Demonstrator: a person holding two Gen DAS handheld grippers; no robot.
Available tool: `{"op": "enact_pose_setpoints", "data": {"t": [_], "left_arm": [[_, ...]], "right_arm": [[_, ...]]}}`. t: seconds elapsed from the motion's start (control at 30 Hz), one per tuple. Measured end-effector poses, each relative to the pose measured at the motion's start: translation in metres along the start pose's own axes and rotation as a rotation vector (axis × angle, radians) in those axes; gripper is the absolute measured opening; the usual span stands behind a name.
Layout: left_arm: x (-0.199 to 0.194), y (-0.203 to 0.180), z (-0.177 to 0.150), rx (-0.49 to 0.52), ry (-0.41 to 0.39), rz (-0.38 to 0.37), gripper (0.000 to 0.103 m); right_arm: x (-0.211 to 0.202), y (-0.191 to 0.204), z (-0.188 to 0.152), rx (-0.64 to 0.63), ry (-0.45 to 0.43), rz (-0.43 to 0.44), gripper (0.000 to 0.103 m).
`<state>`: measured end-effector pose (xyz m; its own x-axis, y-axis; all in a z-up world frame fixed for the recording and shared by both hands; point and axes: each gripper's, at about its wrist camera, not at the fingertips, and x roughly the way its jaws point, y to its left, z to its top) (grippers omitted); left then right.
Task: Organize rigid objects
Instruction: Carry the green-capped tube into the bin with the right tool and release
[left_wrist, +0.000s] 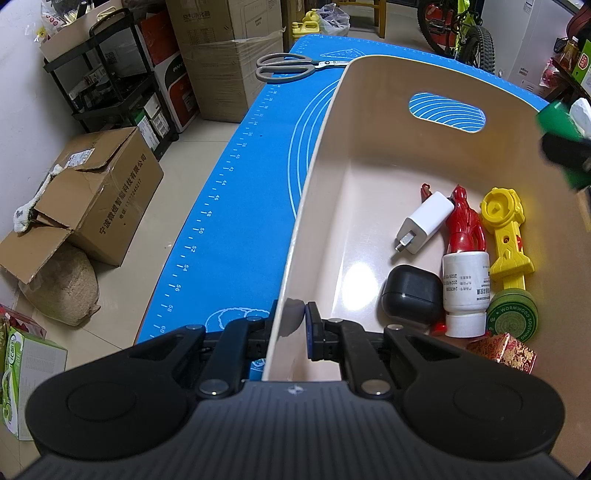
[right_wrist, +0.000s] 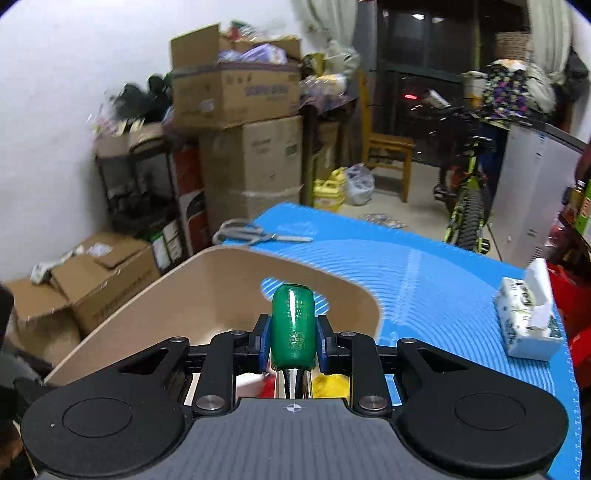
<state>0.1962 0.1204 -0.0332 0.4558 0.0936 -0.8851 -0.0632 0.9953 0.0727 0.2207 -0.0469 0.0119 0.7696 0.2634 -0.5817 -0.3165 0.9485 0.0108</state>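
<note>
A beige bin (left_wrist: 369, 122) stands on the blue mat (left_wrist: 236, 206). My left gripper (left_wrist: 291, 332) is shut on the bin's near left wall, one finger outside and one inside. In the bin lie a white charger (left_wrist: 424, 221), a red figure (left_wrist: 463, 218), a yellow toy (left_wrist: 506, 236), a white bottle (left_wrist: 466, 291), a black case (left_wrist: 412, 295), a green tin (left_wrist: 511, 314) and a red patterned box (left_wrist: 504, 350). My right gripper (right_wrist: 293, 339) is shut on a green-handled tool (right_wrist: 293, 325) with a metal shaft, held above the bin (right_wrist: 184, 288); it also shows at the left wrist view's right edge (left_wrist: 561, 122).
Grey scissors (left_wrist: 284, 66) lie on the far end of the mat, also in the right wrist view (right_wrist: 255, 232). A tissue box (right_wrist: 528, 317) sits on the mat's right side. Cardboard boxes (left_wrist: 99, 192), a black rack (left_wrist: 110, 81) and a bicycle (right_wrist: 465, 199) stand around the table.
</note>
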Motion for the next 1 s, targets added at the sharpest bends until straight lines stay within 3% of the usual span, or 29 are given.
{"op": "enact_pose_setpoints", "data": {"t": [0.37,0.6,0.7,0.83,0.9,1.0], "left_arm": [[-0.002,0.004,0.001,-0.001,-0.001,0.002,0.014],[-0.001,0.005,0.002,-0.004,-0.001,0.008,0.014],[0.000,0.002,0.001,-0.006,-0.001,0.015,0.015],[0.000,0.000,0.002,-0.004,-0.006,0.030,0.016],[0.000,-0.002,0.001,-0.001,-0.009,0.039,0.016],[-0.009,-0.007,-0.002,0.000,-0.048,0.041,0.031]], "right_arm": [[0.034,0.036,-0.021,-0.085,0.188,0.023,0.033],[0.043,0.036,-0.025,-0.052,0.267,0.029,0.033],[0.038,0.034,-0.024,-0.046,0.251,0.029,0.035],[0.021,0.033,-0.019,-0.029,0.177,0.030,0.057],[0.010,0.031,-0.016,-0.004,0.141,0.033,0.062],[-0.006,0.025,-0.013,0.016,0.106,0.015,0.067]]}}
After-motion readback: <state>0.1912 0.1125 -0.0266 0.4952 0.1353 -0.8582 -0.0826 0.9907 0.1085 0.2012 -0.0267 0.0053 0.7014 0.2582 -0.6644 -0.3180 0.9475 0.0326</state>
